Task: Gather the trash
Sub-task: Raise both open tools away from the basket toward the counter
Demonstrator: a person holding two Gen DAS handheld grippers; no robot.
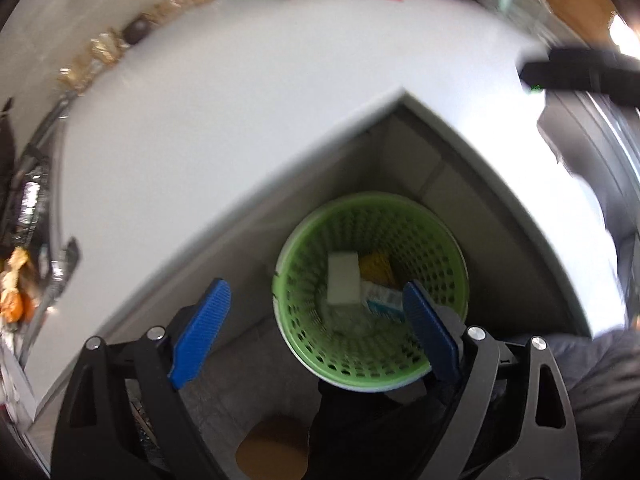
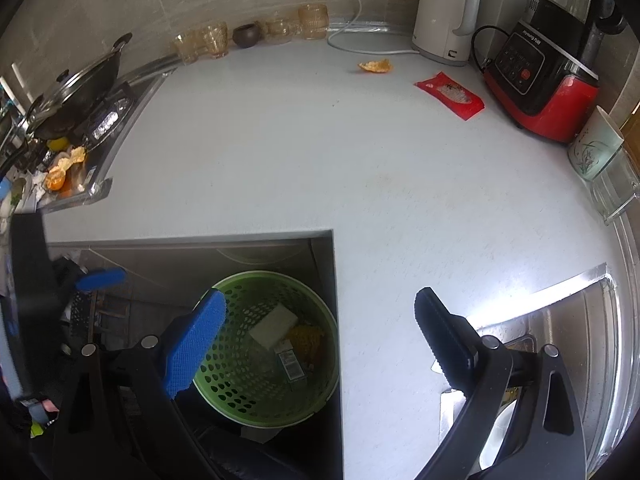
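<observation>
Hanging wide open over the bin (image 1: pixel 370 288), the left gripper (image 1: pixel 316 320) holds nothing; a white block (image 1: pixel 343 278), a yellow scrap (image 1: pixel 375 266) and a small printed carton (image 1: pixel 382 298) lie in the bottom of the green basket below it. That drop looks finished, so the sensible move is to lift the gripper straight up clear of the rim before swinging back, so neither pad snags the mesh.

Beside it the right gripper (image 2: pixel 320 332) is also spread wide and empty, one finger over the bin, the other over the worktop (image 2: pixel 320 152). Two pieces of trash remain well apart from the bin at the far side: an orange peel (image 2: pixel 375 66) and a red wrapper (image 2: pixel 450 95), the latter just beside the red blender (image 2: pixel 540 80). The wrapper lies flat, so I would come down steeply and pinch an edge.

A pale, bare worktop runs round the cut-out corner where the bin sits on the floor. A kettle (image 2: pixel 442 12) and glass cups (image 2: pixel 208 42) line the wall, a stove with a wok (image 2: pixel 80 92) stands left, a sink (image 2: pixel 560 340) right.
</observation>
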